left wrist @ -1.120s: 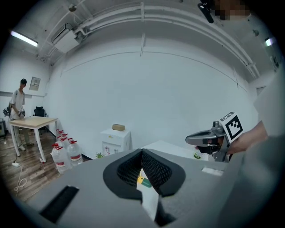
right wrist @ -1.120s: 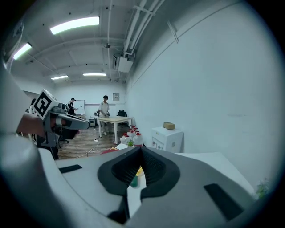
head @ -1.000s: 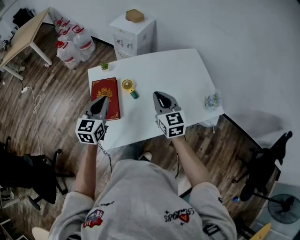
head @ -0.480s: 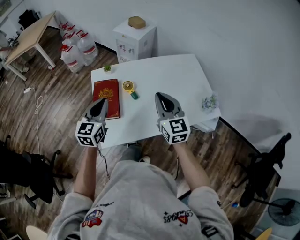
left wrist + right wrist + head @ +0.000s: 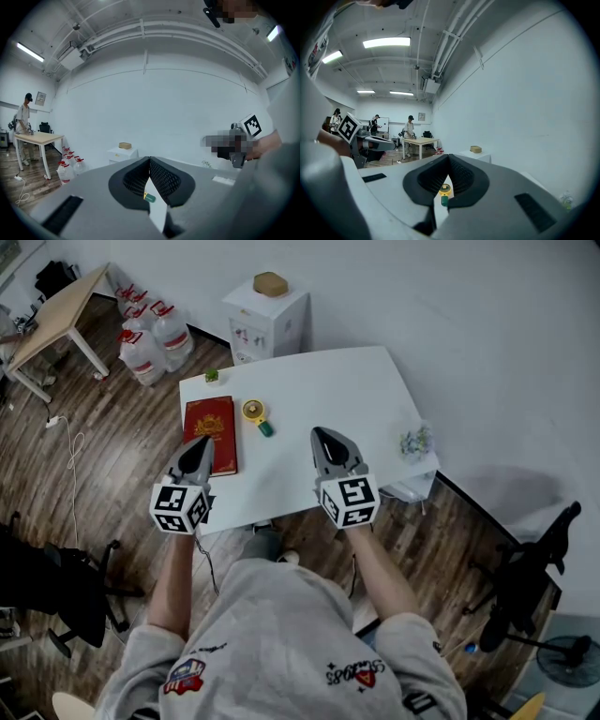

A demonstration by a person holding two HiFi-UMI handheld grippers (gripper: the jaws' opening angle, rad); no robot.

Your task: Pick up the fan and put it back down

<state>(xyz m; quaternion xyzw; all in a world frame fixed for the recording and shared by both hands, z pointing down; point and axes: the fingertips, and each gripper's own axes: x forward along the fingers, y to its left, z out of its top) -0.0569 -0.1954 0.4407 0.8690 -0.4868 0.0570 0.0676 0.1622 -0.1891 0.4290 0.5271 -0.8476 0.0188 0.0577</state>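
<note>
A small yellow fan [image 5: 255, 413] with a green handle lies on the white table [image 5: 356, 390], next to a red book [image 5: 210, 421]. My left gripper [image 5: 203, 442] hovers over the table's front left, above the book's near end, its jaws shut with nothing in them. My right gripper [image 5: 322, 435] hangs over the table's front middle, also shut and empty. Both are apart from the fan, which lies beyond and between them. In the left gripper view only the fan's green handle [image 5: 149, 197] shows below the closed tips [image 5: 149, 159]. The fan [image 5: 445, 190] also shows below the shut jaws in the right gripper view.
A small green thing [image 5: 212, 376] sits at the table's far left corner and a small plant [image 5: 415, 442] near its right edge. Behind the table stand a white cabinet [image 5: 267, 310] and several water bottles [image 5: 150, 334]. People stand by a wooden table [image 5: 421, 140].
Both grippers have drawn back a little toward the person and risen slightly. The fan and the book have not moved on the table.
</note>
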